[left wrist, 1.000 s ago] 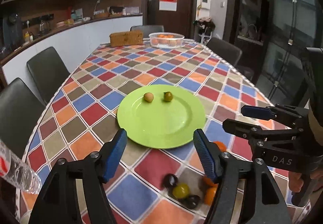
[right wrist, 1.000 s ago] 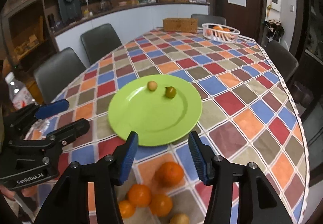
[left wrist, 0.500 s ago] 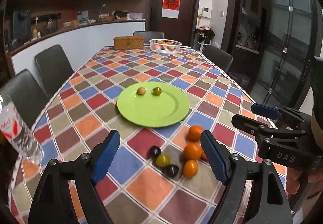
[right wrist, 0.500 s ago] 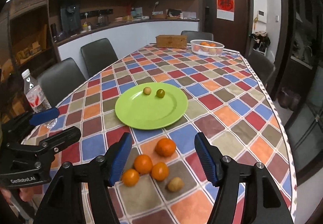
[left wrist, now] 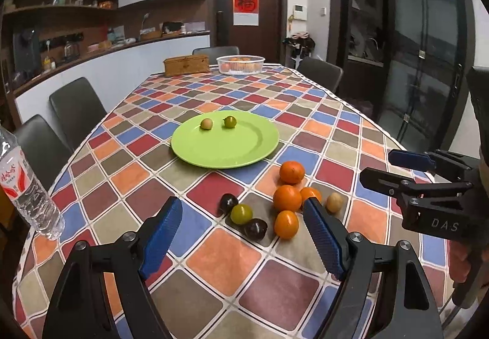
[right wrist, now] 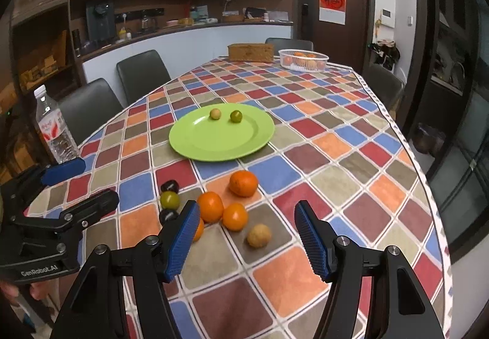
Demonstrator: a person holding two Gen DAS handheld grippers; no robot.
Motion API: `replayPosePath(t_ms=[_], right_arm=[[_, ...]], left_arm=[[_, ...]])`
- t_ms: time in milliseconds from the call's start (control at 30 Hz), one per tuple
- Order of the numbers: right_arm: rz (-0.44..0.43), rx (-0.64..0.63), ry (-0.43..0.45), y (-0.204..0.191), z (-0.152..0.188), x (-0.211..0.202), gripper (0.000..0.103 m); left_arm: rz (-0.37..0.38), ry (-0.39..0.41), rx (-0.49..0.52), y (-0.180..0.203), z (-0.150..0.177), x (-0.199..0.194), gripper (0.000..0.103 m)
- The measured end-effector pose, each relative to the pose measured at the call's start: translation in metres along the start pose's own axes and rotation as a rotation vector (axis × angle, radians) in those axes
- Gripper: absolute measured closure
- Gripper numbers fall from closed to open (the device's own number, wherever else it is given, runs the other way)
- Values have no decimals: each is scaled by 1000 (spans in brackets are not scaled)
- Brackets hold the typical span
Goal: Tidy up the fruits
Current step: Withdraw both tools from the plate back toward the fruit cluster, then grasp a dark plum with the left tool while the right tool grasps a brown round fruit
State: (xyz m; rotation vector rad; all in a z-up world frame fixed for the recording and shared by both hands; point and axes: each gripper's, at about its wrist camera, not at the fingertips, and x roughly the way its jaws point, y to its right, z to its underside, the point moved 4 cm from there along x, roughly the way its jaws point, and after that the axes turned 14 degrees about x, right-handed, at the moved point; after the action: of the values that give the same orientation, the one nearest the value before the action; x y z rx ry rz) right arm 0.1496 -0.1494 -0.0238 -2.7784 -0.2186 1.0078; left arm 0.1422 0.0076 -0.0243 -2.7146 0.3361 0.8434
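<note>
A green plate [left wrist: 244, 152] [right wrist: 195, 146] sits mid-table and holds a small tan fruit [left wrist: 206, 123] [right wrist: 215, 114] and a small green fruit [left wrist: 229, 121] [right wrist: 236, 116]. Nearer me on the tablecloth lie several oranges [left wrist: 292, 172] [right wrist: 243, 183], two dark plums [left wrist: 228, 203] [right wrist: 169, 186], a green fruit [left wrist: 241, 213] [right wrist: 169, 200] and a tan fruit [left wrist: 334, 202] [right wrist: 259, 235]. My left gripper [left wrist: 241, 235] is open and empty, held above the table short of the loose fruit. My right gripper [right wrist: 246, 235] is open and empty, above the oranges.
A water bottle [left wrist: 27, 186] [right wrist: 53, 128] stands at the table's left edge. A white basket of oranges [left wrist: 240, 64] [right wrist: 303, 59] and a wicker box [left wrist: 186, 64] [right wrist: 250, 52] stand at the far end. Dark chairs [left wrist: 76, 106] line the sides.
Both grippers have pulled back and up from the plate, so the loose fruit near the table's front edge has come into full view. Both stay open and empty.
</note>
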Motion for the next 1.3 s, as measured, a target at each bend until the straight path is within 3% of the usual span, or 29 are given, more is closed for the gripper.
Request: replayPosePath(t_ms=[233,567,800,1300], right_arm=[[26,40,-29,9,16,9,38],[56,30,-91,13,28,32,38],[66,45,-133,19,31,51,39],[47,62,-196,24,34,79,61]], left_arm=[[29,-1,30,4,10,10,33],[103,-70,63,10,26,42,51],[145,-115,63,12,34,64,58],[193,-185,61,13,40,92,66]])
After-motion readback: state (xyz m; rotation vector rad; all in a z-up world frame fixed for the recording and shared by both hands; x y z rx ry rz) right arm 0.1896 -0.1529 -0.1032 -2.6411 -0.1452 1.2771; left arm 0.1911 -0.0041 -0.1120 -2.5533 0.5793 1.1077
